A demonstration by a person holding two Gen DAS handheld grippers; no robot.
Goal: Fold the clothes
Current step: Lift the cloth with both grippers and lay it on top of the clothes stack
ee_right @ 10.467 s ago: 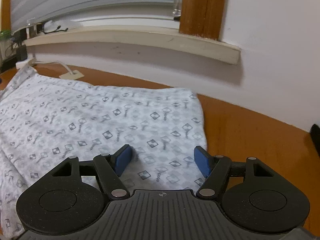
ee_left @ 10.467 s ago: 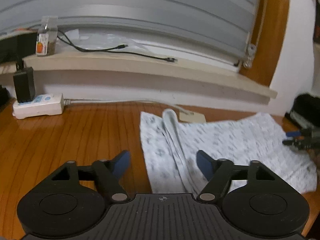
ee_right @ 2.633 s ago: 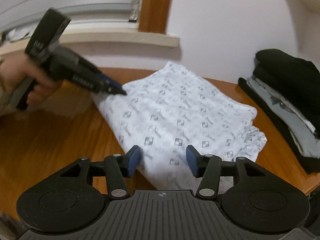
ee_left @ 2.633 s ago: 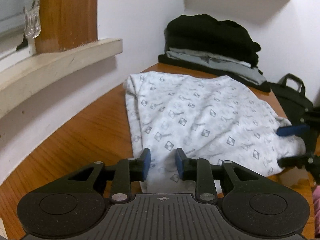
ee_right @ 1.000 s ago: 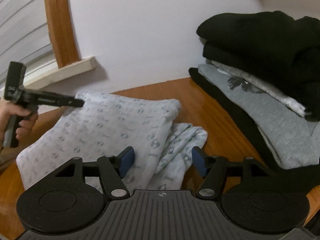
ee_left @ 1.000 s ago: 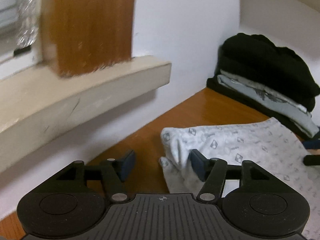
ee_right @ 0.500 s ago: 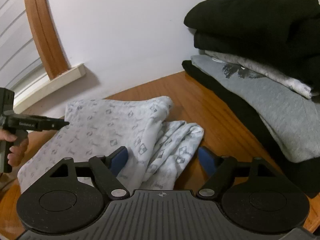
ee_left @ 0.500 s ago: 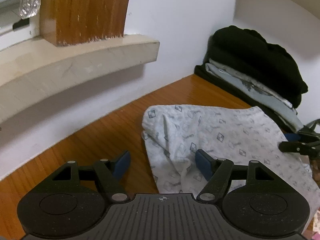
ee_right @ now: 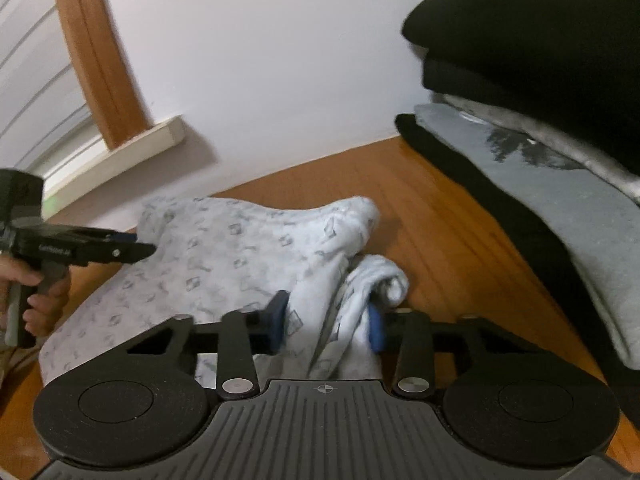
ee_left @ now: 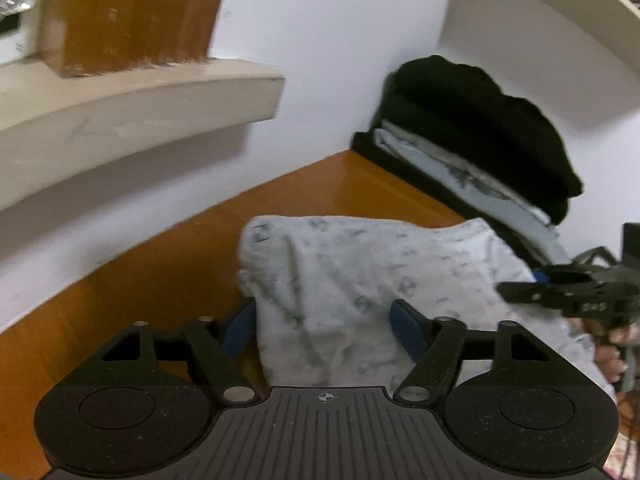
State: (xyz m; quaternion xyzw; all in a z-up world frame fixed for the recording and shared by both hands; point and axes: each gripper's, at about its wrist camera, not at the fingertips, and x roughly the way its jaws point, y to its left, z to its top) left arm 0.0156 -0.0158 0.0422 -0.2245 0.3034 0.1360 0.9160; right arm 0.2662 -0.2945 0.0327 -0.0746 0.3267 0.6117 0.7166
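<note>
A white garment with a small grey diamond print [ee_left: 360,264] lies folded on the wooden table [ee_left: 120,300]. My left gripper [ee_left: 324,330] is open, its blue pads standing either side of the garment's near end without pinching it. In the right wrist view the garment [ee_right: 240,248] has a bunched, rolled edge at its right side. My right gripper [ee_right: 326,322] is shut on that bunched edge, with cloth filling the gap between the pads. Each gripper shows in the other's view: the right gripper [ee_left: 520,290] and the left gripper [ee_right: 136,250], both at the garment's edges.
A stack of folded black and grey clothes [ee_right: 540,80] sits on the table by the white wall, close to the right of the garment. A cream window sill [ee_left: 140,108] and wooden frame run along the left. A hand [ee_right: 24,276] holds the left gripper's handle.
The right gripper's fingers have narrowed from wide open onto the garment's rolled edge. Both grippers have moved in closer over the garment. The left gripper stays open.
</note>
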